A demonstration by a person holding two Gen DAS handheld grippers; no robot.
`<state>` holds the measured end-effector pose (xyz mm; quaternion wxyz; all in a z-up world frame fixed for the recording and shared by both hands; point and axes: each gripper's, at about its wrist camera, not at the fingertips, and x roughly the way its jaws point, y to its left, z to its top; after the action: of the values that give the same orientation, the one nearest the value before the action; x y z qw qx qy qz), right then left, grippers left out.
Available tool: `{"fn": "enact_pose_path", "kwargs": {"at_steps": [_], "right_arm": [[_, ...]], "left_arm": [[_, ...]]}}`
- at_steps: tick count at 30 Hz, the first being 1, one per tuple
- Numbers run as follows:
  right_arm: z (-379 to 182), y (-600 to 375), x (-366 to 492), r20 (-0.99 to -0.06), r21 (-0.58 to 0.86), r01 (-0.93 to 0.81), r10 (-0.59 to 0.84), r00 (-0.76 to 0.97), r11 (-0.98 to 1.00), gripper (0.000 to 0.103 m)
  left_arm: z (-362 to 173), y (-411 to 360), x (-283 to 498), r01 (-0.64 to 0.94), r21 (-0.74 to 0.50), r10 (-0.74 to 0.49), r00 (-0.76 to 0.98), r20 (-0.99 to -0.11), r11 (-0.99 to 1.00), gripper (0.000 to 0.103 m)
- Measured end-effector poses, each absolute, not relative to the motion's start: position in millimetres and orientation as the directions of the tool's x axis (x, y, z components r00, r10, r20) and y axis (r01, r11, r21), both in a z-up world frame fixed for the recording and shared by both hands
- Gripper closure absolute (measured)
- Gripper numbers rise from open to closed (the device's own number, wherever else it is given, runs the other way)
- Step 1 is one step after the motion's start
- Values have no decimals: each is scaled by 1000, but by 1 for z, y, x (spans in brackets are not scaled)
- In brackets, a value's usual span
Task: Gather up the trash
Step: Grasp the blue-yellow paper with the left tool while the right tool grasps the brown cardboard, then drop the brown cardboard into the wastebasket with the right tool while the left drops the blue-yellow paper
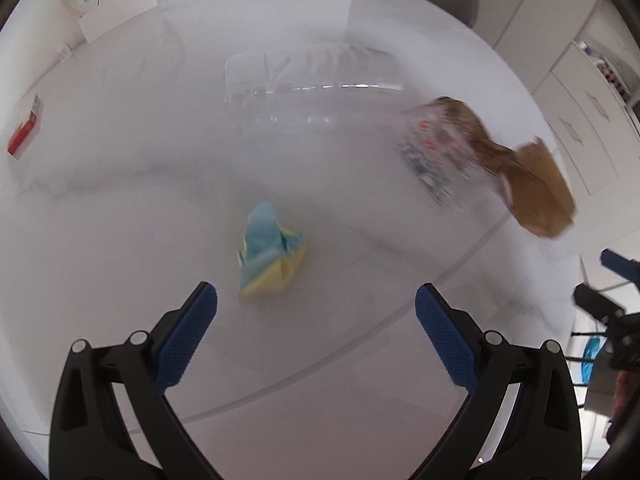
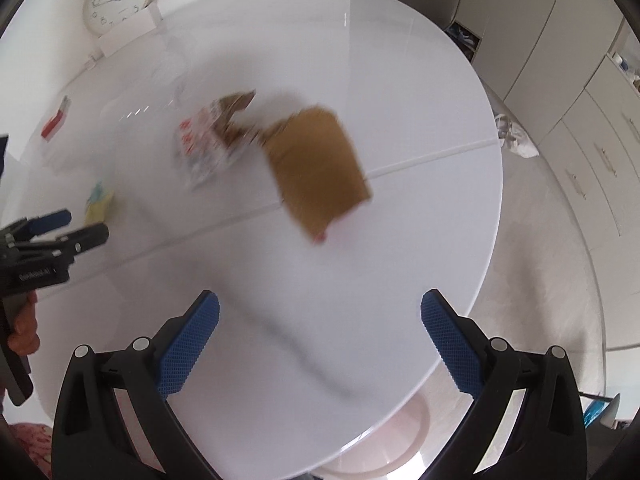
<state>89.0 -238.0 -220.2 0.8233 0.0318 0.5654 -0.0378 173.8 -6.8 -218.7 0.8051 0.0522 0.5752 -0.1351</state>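
Both jaws stood wide — the left hand-held gripper [image 1: 316,308] hung above a crumpled blue-and-yellow wrapper [image 1: 270,250] on the white table [image 1: 120,220]. The right hand-held gripper [image 2: 320,316] faced a brown cardboard piece [image 2: 318,170] — beside a printed packet [image 2: 200,144].

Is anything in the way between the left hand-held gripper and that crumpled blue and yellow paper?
Nothing visible is. The left hand-held gripper is open, and only bare white table lies between its fingers and the crumpled blue and yellow paper.

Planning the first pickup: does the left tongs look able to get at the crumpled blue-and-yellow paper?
Probably yes: the left tongs are open, the crumpled blue-and-yellow paper lies just ahead, nothing between.
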Motion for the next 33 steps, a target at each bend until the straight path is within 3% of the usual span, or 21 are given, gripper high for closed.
{"fn": "enact_pose_path", "kwargs": {"at_steps": [3, 9, 12, 14, 17, 20, 22, 24, 26, 30, 33], "right_arm": [[-223, -243, 110, -934, 6, 86, -25, 356, 996, 3], [-232, -239, 150, -937, -13, 25, -21, 348, 1000, 3], [-239, -238, 162, -941, -9, 12, -12, 338, 1000, 3], [-242, -238, 166, -944, 0, 7, -3, 331, 1000, 3], [-246, -236, 171, -943, 2, -10, 5, 333, 1000, 3], [-246, -236, 176, -939, -6, -29, 4, 344, 1000, 3], [-246, -234, 177, -938, -3, -34, 9, 346, 999, 10], [-248, -239, 174, -947, 29, -31, 37, 320, 999, 33], [-250, -242, 173, -950, 40, -17, 44, 308, 999, 41], [-248, -248, 165, -946, 61, -2, 58, 319, 998, 51], [-242, -252, 153, -938, 82, 19, 70, 339, 996, 53]], "left_arm": [[-227, -8, 187, 261, -75, -153, 295, -943, 963, 9], [-238, -9, 199, 238, -74, -143, 288, -947, 968, 25], [-237, -12, 199, 250, -54, -134, 313, -940, 967, 39], [-237, -11, 199, 250, -45, -127, 322, -938, 967, 56], [-236, -7, 200, 230, -60, -134, 323, -937, 971, 66], [-234, -6, 198, 212, -82, -147, 312, -939, 974, 69], [-232, -4, 197, 208, -88, -151, 312, -938, 974, 72], [-229, -1, 194, 214, -82, -148, 317, -937, 974, 75], [-227, -3, 191, 216, -82, -150, 321, -935, 973, 75], [-218, 0, 186, 225, -79, -153, 335, -930, 971, 75], [-212, 2, 180, 227, -82, -158, 342, -926, 971, 76]]}}
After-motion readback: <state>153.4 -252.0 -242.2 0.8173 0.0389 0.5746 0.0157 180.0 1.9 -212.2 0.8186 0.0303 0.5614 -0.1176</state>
